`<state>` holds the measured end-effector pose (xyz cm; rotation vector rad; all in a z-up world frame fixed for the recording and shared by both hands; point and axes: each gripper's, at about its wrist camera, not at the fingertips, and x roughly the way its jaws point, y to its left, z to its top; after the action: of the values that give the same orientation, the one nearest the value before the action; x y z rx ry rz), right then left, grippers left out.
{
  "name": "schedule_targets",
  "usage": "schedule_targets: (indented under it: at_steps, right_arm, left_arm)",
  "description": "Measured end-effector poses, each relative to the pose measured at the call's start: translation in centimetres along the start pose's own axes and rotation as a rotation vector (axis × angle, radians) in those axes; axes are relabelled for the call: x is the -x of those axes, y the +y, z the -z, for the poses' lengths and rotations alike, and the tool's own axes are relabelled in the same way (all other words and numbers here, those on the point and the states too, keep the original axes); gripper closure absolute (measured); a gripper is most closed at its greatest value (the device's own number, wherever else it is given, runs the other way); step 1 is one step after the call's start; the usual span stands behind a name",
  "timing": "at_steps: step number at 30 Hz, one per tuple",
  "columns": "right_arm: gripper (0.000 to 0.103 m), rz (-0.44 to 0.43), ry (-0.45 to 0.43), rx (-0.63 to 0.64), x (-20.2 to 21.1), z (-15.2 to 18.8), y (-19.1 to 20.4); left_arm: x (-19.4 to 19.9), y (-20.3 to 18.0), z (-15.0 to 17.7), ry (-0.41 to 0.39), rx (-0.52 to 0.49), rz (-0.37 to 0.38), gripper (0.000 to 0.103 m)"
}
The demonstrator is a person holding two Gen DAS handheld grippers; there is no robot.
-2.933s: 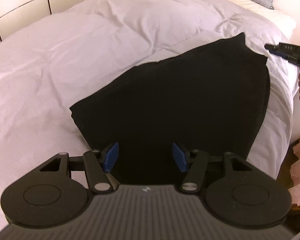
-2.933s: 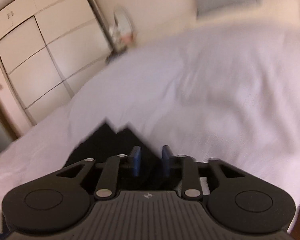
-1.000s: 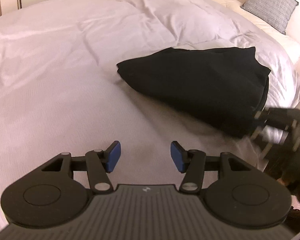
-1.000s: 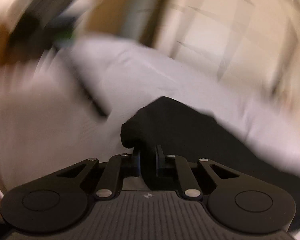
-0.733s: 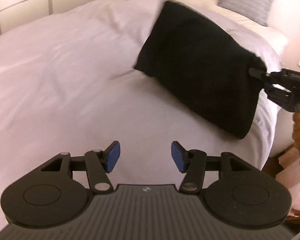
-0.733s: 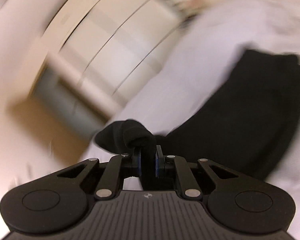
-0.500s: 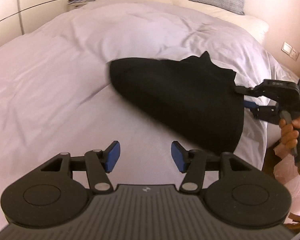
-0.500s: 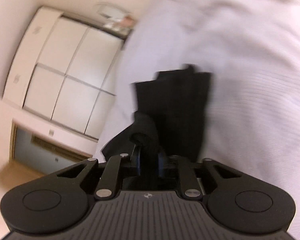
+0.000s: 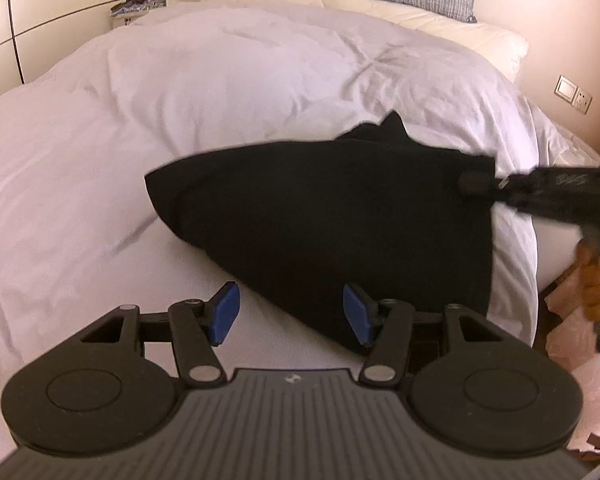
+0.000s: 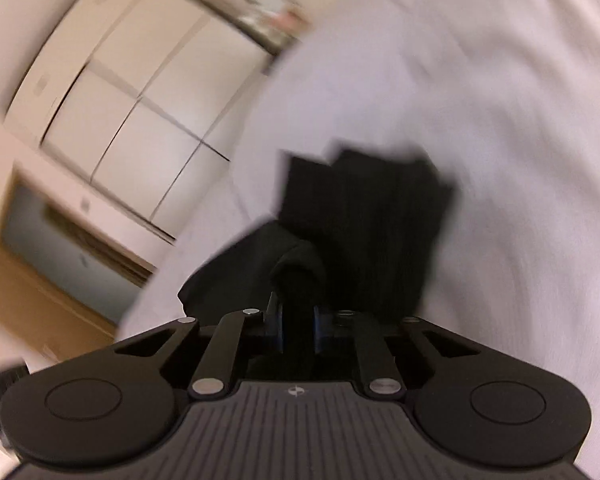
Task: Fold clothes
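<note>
The right gripper (image 10: 296,326) is closing on a bunch of the black cloth (image 9: 332,220), on the bed (image 9: 180,100). The left gripper (image 9: 292,314) stands half open, empty, cloth edge just ahead; next it should probably take that edge.

Black garment (image 9: 340,216) dragged nearer the left gripper (image 9: 290,314), right gripper (image 10: 296,324) closing on its bunched corner

Right gripper (image 9: 476,184) body, right edge of the left wrist view: pale lettering, too blurred to read.
Grey grip plate (image 9: 292,420), bottom centre of both wrist views: small pale emblem, not lettering.
Readable words or numbers: none.
</note>
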<state>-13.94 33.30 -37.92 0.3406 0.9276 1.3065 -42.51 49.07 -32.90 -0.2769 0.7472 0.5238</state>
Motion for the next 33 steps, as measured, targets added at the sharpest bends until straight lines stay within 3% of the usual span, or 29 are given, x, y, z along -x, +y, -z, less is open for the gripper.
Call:
schedule_targets:
  at_steps: [3, 6, 8, 11, 15, 18, 21, 24, 29, 33]
  right_arm:
    - [0.091, 0.012, -0.091, 0.181, 1.6, -1.7, 2.9]
    - [0.091, 0.053, -0.196, 0.229, 3.1, -2.8, 2.4]
    - [0.091, 0.111, -0.193, 0.173, 3.4, -2.9, 0.3]
    - [0.09, 0.184, -0.115, 0.043, 1.0, -2.6, -3.8]
    - [0.09, 0.138, -0.135, -0.074, 1.1, -2.0, -5.5]
    - [0.089, 0.182, -0.096, -0.101, 0.6, -2.0, -6.6]
    - [0.062, 0.258, -0.108, -0.128, 1.6, -2.2, -6.8]
    - [0.061, 0.342, -0.17, 0.047, 3.2, -2.9, -3.4]
    - [0.06, 0.467, -0.235, 0.43, 2.1, -1.3, 2.7]
    - [0.057, 0.441, -0.094, 0.509, -1.4, -0.3, 0.6]
  left_arm:
    - [-0.5, -0.3, -1.3, -0.033, -0.01, 0.015, 0.051]
    - [-1.4, -0.9, -2.1, -0.051, -0.038, 0.041, 0.051]
    - [-2.4, -1.2, -2.4, -0.045, -0.048, 0.059, 0.053]
    - [-3.6, -1.5, -2.7, -0.035, -0.061, 0.068, 0.056]
    - [-3.9, -1.2, -3.0, -0.054, -0.063, 0.078, 0.056]
    - [-5.0, -1.7, -3.0, -0.039, -0.088, 0.076, 0.056]
    - [-5.6, -2.1, -2.8, -0.026, -0.118, 0.053, 0.056]
    - [-5.8, -2.1, -3.0, -0.027, -0.129, 0.046, 0.056]
    - [-6.2, -3.4, -2.6, -0.029, -0.176, 0.041, 0.058]
    - [-6.7, -4.7, -1.5, -0.004, -0.178, 0.078, 0.059]
